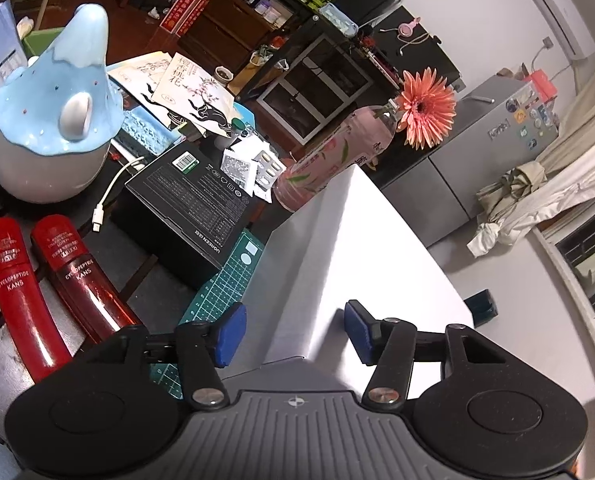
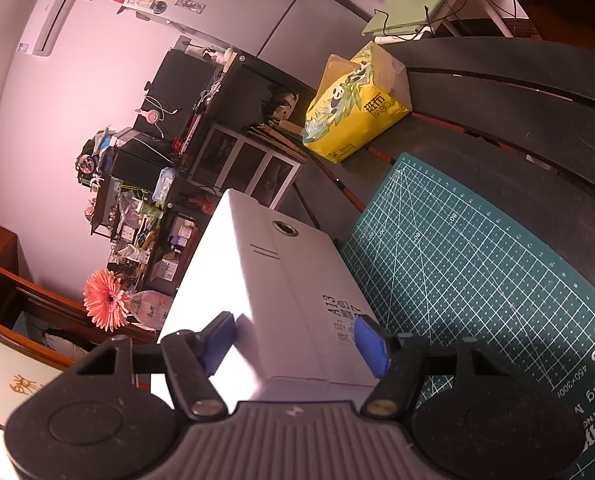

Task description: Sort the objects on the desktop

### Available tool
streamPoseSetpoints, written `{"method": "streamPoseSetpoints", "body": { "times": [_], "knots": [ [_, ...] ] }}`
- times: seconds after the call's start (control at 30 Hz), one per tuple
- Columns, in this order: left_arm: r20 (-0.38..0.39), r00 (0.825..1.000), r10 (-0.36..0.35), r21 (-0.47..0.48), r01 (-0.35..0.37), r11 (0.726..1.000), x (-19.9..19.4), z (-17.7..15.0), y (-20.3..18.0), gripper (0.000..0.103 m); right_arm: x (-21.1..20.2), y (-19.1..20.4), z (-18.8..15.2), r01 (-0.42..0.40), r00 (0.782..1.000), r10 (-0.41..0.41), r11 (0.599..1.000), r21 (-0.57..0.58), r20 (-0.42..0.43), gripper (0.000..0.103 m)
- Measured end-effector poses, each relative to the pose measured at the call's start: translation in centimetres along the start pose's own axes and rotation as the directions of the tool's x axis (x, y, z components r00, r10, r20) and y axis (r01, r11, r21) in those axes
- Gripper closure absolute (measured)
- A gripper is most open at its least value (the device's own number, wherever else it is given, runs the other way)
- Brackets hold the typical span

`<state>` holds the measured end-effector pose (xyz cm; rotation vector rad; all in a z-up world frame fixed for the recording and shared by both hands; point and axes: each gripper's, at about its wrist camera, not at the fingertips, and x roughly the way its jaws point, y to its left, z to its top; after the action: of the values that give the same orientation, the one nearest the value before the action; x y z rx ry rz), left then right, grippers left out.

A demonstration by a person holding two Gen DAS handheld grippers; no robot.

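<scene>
The left gripper point(image 1: 293, 330) has its fingers apart around a corner of the tall white cardboard box point(image 1: 349, 248), pads not touching; the right gripper point(image 2: 297, 340) is clamped on the box's near end over the green cutting mat point(image 2: 477, 264). Steady it before releasing. The box is closed, contents hidden. At eleven o'clock, two red plastic bottles point(image 1: 49, 280) lie on the dark desk point(image 1: 137, 256).
</scene>
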<state>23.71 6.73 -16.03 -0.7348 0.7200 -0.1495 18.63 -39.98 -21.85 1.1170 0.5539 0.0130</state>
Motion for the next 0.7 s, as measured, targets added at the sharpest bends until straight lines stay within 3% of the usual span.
{"method": "streamPoseSetpoints", "body": {
  "times": [0.47, 0.7],
  "knots": [
    [0.032, 0.997, 0.07, 0.166, -0.074, 0.983, 0.0, -0.3, -1.5, 0.04, -0.1, 0.0, 0.0, 0.001, 1.0, -0.001, 1.0, 0.005, -0.002, 0.037],
    [0.039, 0.997, 0.073, 0.177, -0.078, 0.981, -0.1, -0.4, -1.6, 0.04, -0.2, 0.2, -0.2, 0.003, 1.0, -0.003, 1.0, 0.005, -0.002, 0.037]
  ]
}}
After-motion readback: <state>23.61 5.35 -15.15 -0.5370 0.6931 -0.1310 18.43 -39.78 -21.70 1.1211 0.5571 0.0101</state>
